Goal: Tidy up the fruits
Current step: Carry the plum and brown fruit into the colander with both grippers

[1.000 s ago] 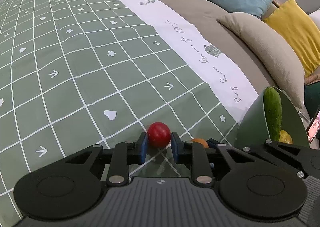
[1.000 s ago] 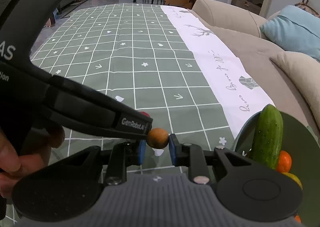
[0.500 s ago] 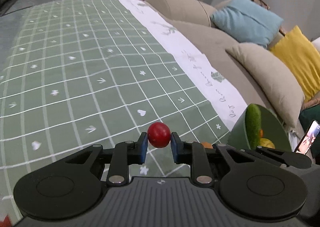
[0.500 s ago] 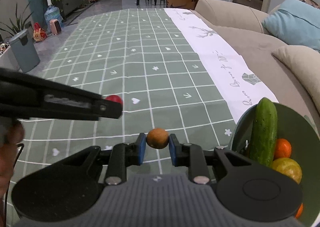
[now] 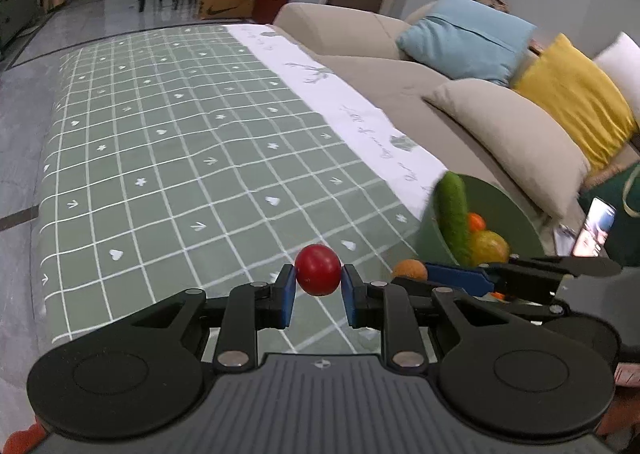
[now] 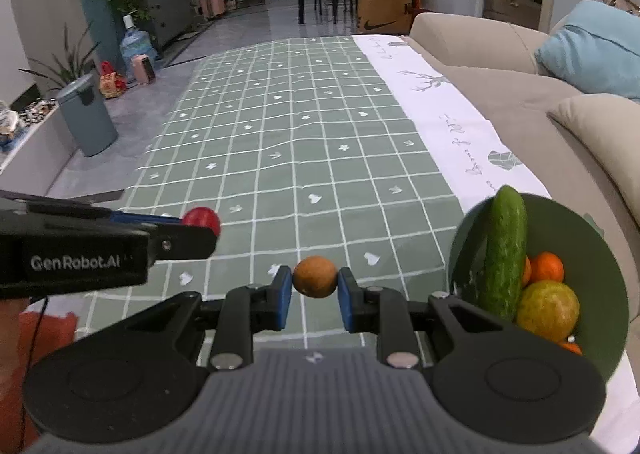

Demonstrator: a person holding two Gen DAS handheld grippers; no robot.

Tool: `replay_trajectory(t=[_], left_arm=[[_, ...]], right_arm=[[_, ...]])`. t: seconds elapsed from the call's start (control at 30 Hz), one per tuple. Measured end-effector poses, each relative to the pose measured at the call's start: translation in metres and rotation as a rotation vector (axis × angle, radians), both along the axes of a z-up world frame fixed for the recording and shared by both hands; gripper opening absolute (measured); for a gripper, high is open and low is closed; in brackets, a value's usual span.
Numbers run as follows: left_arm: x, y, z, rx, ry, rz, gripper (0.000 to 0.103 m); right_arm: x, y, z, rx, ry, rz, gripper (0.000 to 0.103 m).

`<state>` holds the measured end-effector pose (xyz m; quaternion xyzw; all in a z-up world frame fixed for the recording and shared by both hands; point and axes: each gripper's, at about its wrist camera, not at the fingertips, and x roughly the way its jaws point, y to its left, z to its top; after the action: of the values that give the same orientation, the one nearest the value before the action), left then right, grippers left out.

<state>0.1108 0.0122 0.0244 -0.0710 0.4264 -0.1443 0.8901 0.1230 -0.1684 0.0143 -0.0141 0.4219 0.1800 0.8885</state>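
My left gripper (image 5: 318, 290) is shut on a small red round fruit (image 5: 318, 269) and holds it above the green checked tablecloth (image 5: 180, 173). My right gripper (image 6: 314, 296) is shut on a small brown round fruit (image 6: 315, 276), also held above the cloth. A green bowl (image 6: 600, 254) stands to the right of both grippers, with a cucumber (image 6: 502, 250), small oranges (image 6: 546, 266) and a yellow-green fruit (image 6: 548, 310) in it. The bowl (image 5: 508, 213) also shows in the left wrist view, with the right gripper's fingers (image 5: 460, 277) in front of it. The left gripper (image 6: 192, 228) shows at the left of the right wrist view.
A beige sofa (image 5: 480, 113) with blue, beige and yellow cushions runs along the right of the table. A phone (image 5: 592, 230) lies beyond the bowl. A grey bin (image 6: 86, 117), plants and a water jug stand on the floor at the left.
Both grippers have risen with their fruits, so more of the room and the table's far end shows. The left gripper has moved away to the left of the right one.
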Motion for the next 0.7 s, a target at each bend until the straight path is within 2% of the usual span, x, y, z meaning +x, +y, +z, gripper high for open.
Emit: replay_trajectory(t=[0.27, 0.4, 0.7], left_arm=[[-0.011, -0.048, 0.012, -0.005, -0.01, -0.122, 0.027], [-0.012, -0.077, 0.017, -0.01, -0.02, -0.193, 0.027], [0.01, -0.14, 0.013, -0.022, 0.013, -0.325, 0.027]], right_arm=[[-0.028, -0.056, 0.018, 0.012, 0.019, 0.05, 0.02], [-0.037, -0.095, 0.023, -0.015, 0.013, 0.043, 0.02], [-0.025, -0.164, 0.02, -0.093, 0.03, 0.023, 0.02]])
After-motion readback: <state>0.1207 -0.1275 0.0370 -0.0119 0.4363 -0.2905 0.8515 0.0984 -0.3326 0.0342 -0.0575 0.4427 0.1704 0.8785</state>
